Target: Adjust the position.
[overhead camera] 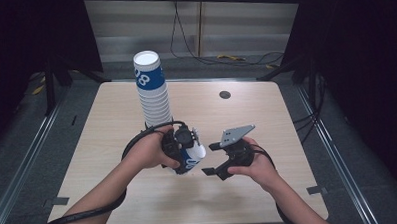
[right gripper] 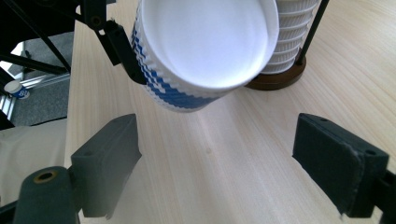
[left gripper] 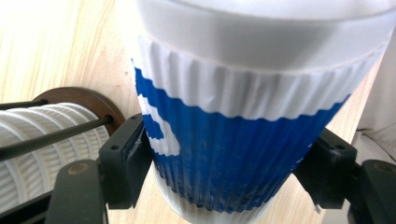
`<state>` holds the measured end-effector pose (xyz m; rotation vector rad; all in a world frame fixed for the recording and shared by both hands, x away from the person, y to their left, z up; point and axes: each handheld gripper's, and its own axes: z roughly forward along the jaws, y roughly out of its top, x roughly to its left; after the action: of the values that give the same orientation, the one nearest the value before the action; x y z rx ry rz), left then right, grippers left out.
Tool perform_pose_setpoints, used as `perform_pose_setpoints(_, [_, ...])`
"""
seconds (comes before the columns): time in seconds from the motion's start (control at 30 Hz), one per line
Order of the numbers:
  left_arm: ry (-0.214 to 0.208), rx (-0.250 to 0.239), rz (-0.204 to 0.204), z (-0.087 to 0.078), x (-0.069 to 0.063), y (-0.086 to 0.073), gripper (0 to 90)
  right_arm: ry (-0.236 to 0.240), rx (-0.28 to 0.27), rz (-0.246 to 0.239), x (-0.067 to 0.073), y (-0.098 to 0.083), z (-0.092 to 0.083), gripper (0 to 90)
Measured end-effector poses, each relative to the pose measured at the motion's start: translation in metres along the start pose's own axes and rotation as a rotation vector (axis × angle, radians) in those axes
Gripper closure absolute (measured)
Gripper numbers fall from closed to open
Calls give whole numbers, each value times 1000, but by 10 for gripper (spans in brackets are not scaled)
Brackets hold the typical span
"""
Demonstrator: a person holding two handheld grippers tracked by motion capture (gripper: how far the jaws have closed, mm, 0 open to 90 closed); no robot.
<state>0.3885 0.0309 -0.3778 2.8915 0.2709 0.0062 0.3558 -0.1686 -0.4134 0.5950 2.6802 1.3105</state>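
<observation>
Bench [overhead camera: 112, 145]: pale wood. Tall stack of ribbed paper cups [overhead camera: 153, 96] stands upright on a round brown base toward the far left. Just in front of it, a single blue-and-white ribbed paper cup [overhead camera: 192, 157] sits clamped between the jaws of the left claw [overhead camera: 184, 151], pads on its blue band. The cup is tilted, long axis leaning, mouth toward the right claw [overhead camera: 215, 159], which hangs just beside it, jaws wide apart and empty. Right gripper view looks into the cup's white inside [right gripper: 205, 39]; left gripper view gives its ribbed wall [left gripper: 233, 144].
</observation>
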Motion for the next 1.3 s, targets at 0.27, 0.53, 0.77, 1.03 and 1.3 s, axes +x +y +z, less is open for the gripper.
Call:
perform_pose_setpoints(0.27, [-1,4,13,2,-1,3,274,9,6,-9,1,1,3,139])
perform_pose_setpoints(0.53, [4,-6,12,5,-1,3,274,14,2,-7,1,3,3,139])
perform_pose_setpoints(0.77, [-3,-10,17,6,-2,6,273,20,-4,-8,1,5,4,140])
perform_pose_setpoints(1.03, [3,-10,31,8,-4,9,274,26,-8,-7,2,6,6,157])
perform_pose_setpoints(1.3, [6,-8,54,8,-7,14,274,33,-11,-10,1,6,5,200])
